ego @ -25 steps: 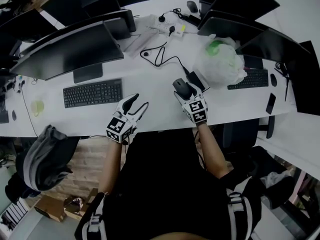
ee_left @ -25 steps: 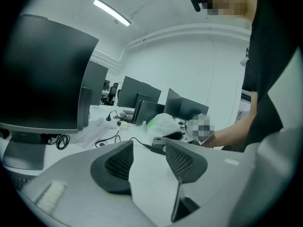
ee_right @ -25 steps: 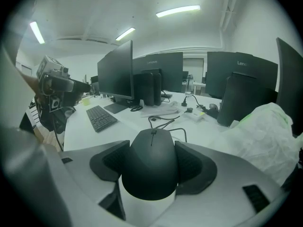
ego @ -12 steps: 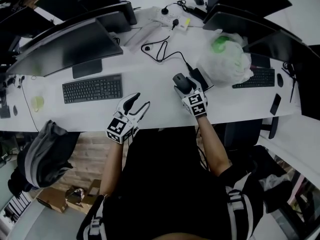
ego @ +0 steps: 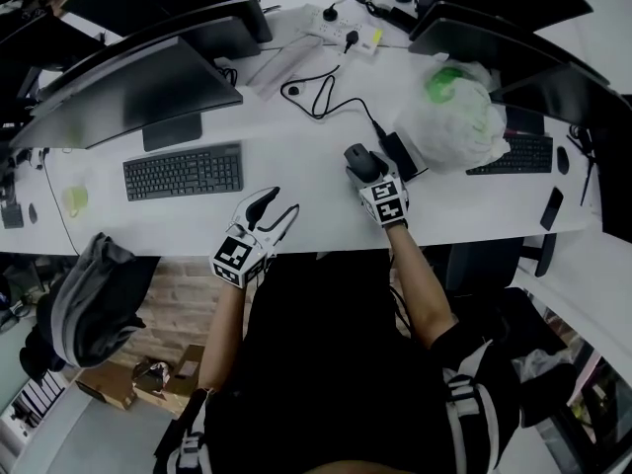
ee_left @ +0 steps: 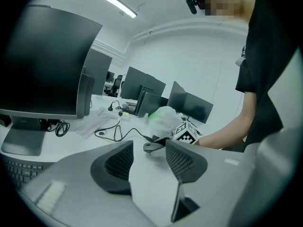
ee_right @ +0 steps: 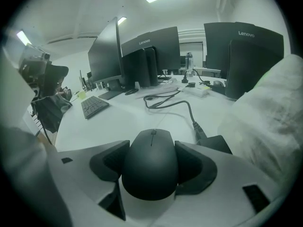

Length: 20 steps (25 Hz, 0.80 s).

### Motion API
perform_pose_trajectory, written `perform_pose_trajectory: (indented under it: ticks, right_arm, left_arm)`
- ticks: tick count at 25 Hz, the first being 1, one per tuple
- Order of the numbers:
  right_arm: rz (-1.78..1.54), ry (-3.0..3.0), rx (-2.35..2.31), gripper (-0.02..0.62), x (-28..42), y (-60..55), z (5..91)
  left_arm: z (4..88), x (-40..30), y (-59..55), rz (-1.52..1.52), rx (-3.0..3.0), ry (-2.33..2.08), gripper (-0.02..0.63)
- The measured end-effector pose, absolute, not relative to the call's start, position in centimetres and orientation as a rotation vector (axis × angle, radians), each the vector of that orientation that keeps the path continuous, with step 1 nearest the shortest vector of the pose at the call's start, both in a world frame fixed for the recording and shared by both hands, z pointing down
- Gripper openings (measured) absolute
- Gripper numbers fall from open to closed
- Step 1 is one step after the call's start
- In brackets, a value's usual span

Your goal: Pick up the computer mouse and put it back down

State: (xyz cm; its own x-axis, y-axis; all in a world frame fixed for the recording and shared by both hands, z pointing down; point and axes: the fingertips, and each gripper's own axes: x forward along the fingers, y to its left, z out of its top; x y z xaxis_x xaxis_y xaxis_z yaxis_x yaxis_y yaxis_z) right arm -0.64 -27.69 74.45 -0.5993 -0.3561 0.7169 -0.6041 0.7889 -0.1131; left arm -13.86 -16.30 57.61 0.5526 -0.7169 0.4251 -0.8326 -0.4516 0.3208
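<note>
Two jaws of the right hand-held gripper (ee_right: 151, 149) clamp the computer mouse (ee_right: 150, 169).

Your items on view: computer mouse (ee_right: 151, 162), smooth matt black plastic; desk (ego: 306, 171), smooth white top, slight sheen; bag (ego: 452, 117), thin crinkled translucent plastic; left gripper (ee_left: 147, 157) pads (ee_left: 118, 163), dark, ribbed, matt.

Only brand I'm making out is Lenovo, in pale letters. It's showing on the back of the middle monitor (ee_right: 150, 48) and it's sitting again on the back of the right-hand monitor (ee_right: 246, 44), both in the right gripper view. The keyboard (ee_right: 94, 106) keys are coming out too small to read.
</note>
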Motion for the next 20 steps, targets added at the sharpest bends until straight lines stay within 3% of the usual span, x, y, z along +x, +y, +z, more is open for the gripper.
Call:
perform_pose_trajectory:
  ticks: [20]
  right_arm:
    - [0.463, -2.197, 0.716, 0.296, -0.2, -27.4, 77.8]
  left_arm:
    - [58.4, -13.4, -15.1, 0.323, 2.272, -1.262, 0.201]
